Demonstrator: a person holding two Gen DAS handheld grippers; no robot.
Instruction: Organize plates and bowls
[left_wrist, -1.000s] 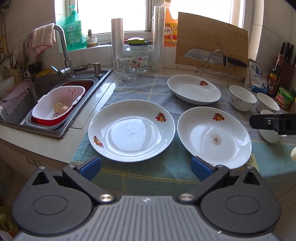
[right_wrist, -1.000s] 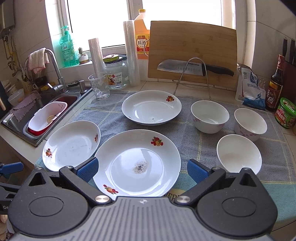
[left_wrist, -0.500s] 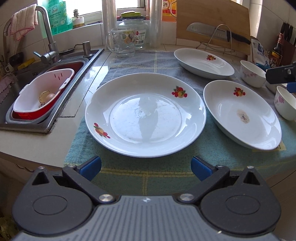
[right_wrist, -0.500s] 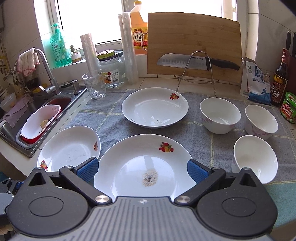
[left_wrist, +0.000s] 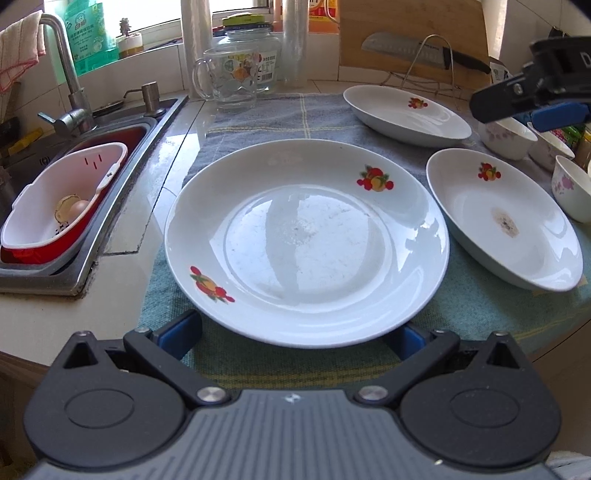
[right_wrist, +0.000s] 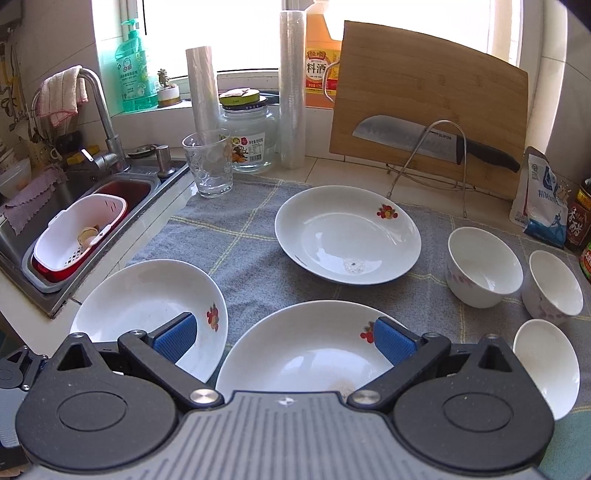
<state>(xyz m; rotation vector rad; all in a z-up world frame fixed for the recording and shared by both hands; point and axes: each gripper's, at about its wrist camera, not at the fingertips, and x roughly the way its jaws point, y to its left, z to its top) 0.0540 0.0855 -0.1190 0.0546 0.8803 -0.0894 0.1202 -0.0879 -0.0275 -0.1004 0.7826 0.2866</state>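
A large white plate with fruit prints (left_wrist: 306, 240) lies on the blue-grey towel (left_wrist: 258, 114). Its near rim sits between the open fingers of my left gripper (left_wrist: 295, 336). To its right is a deeper plate with a brown stain (left_wrist: 506, 218), and a third plate (left_wrist: 406, 110) lies farther back. My right gripper (right_wrist: 284, 339) hovers open over the stained plate (right_wrist: 303, 350), hiding its near part. Three small white bowls (right_wrist: 484, 266) (right_wrist: 554, 284) (right_wrist: 546, 365) stand at the right. The right gripper (left_wrist: 532, 96) also shows high at the left wrist view's upper right.
A sink (left_wrist: 92, 236) with a red and white basket (left_wrist: 59, 206) and a faucet (left_wrist: 70, 74) is at the left. Behind the towel stand a glass mug (right_wrist: 210, 162), a jar (right_wrist: 251, 136), a cutting board (right_wrist: 432, 110) and a knife (right_wrist: 436, 144) on a wire rack. Sauce bottles (right_wrist: 580, 221) stand far right.
My left gripper has dropped and moved forward until the large plate's near rim lies between its fingers. My right gripper has moved forward over the stained plate. Both stay open.
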